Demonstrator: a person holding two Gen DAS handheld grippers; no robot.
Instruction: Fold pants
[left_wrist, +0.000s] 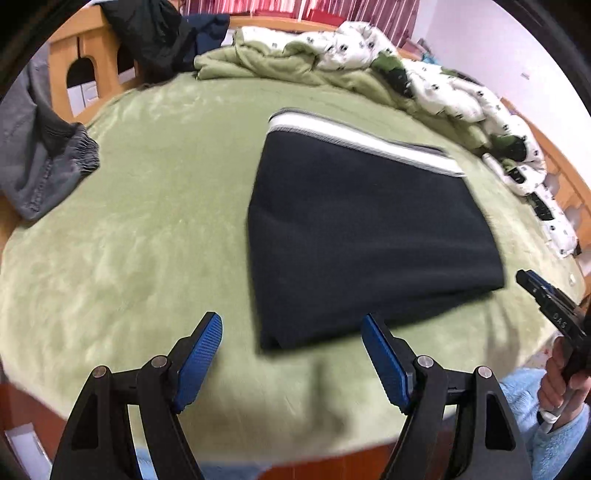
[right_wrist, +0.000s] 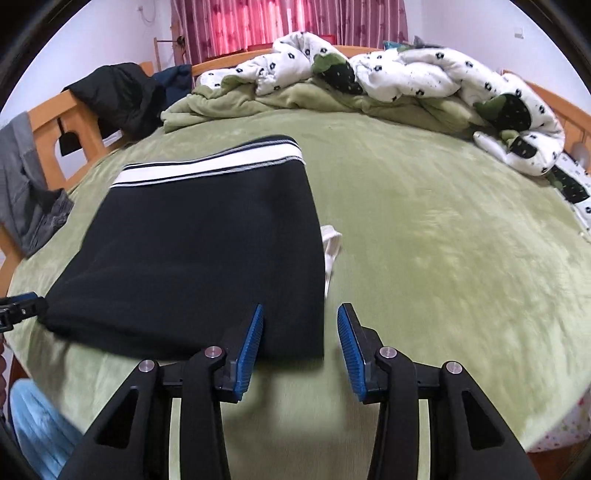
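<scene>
The dark pants (left_wrist: 369, 236) lie folded into a flat block on the green blanket (left_wrist: 147, 229), white striped waistband (right_wrist: 210, 166) at the far edge. My left gripper (left_wrist: 291, 332) hovers over the near edge of the block, its blue pads spread wide, holding nothing. My right gripper (right_wrist: 300, 323) hangs at the near right corner, fingers apart and empty too (a white drawstring (right_wrist: 330, 245) pokes out along that side). A crumpled quilt (right_wrist: 406, 74) is heaped beyond.
</scene>
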